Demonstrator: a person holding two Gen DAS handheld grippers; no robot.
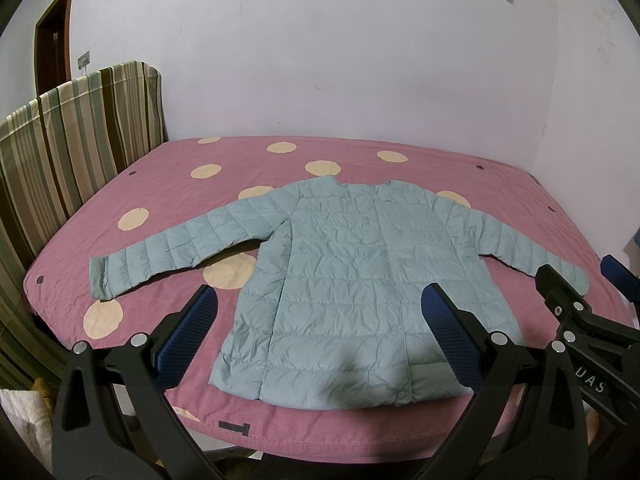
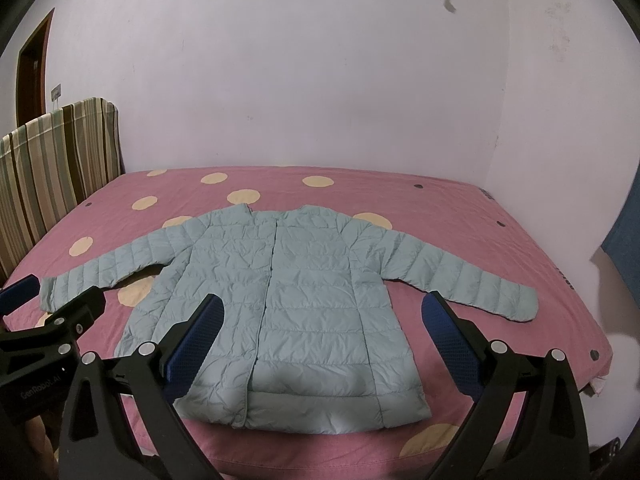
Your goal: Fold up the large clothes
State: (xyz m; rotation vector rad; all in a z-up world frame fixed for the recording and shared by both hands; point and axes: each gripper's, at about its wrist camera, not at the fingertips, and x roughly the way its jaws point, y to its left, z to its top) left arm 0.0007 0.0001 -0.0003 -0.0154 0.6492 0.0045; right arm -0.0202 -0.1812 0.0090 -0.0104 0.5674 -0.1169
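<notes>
A light blue quilted puffer jacket lies flat on the pink bed, front up, collar toward the wall, both sleeves spread out sideways. It also shows in the right wrist view. My left gripper is open and empty, hovering above the jacket's lower hem near the bed's front edge. My right gripper is open and empty, hovering above the jacket's lower right part. The right gripper also appears at the right edge of the left wrist view, near the right sleeve cuff.
The bed has a pink cover with cream dots. A striped headboard cushion stands at the left. A plain wall runs behind the bed and a dark door is at the far left.
</notes>
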